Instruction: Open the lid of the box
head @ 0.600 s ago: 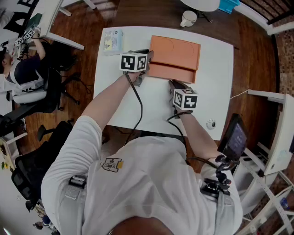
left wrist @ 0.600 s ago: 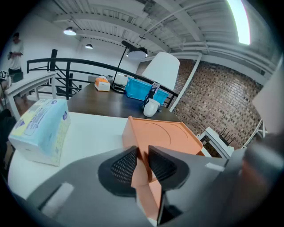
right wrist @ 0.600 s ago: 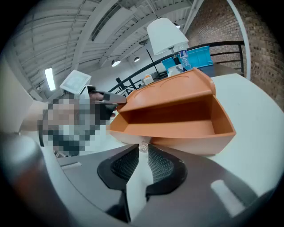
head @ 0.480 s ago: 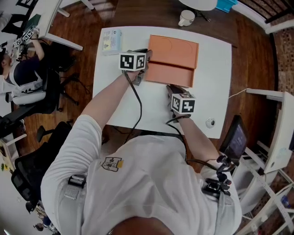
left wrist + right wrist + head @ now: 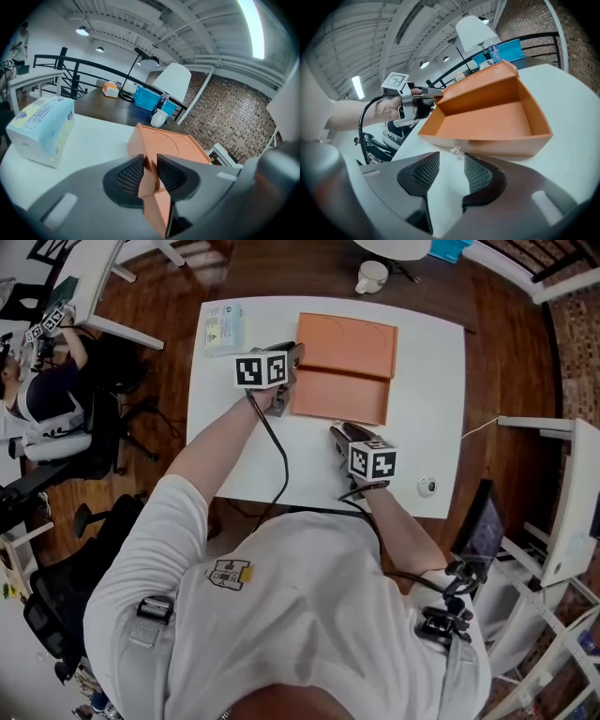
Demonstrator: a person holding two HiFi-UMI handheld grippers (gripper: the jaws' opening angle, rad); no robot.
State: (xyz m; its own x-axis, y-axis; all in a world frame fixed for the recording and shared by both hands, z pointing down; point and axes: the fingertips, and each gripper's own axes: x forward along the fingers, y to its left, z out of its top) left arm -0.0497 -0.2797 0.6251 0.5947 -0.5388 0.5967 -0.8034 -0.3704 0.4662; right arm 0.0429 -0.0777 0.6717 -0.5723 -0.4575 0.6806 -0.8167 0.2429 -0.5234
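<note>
An orange box (image 5: 342, 369) lies open on the white table (image 5: 424, 381), its lid folded back on the far side. My left gripper (image 5: 291, 362) is at the box's left end, shut on the thin orange wall (image 5: 150, 173) at that corner. My right gripper (image 5: 339, 433) stands just in front of the box's near wall, apart from it. Its jaws are open with nothing between them, and bare table shows in the gap (image 5: 451, 171). A small clear knob (image 5: 454, 150) sits on the box's front wall (image 5: 497, 145). The inside of the box (image 5: 487, 122) looks empty.
A tissue pack (image 5: 225, 326) lies at the table's far left corner. A white mug (image 5: 371, 277) stands on the dark table beyond. A small round white object (image 5: 427, 486) sits near the front right edge. Office chairs and a seated person are at the left.
My right gripper has drawn back toward me, away from the box's front wall. The left gripper keeps its hold on the box's left end.
</note>
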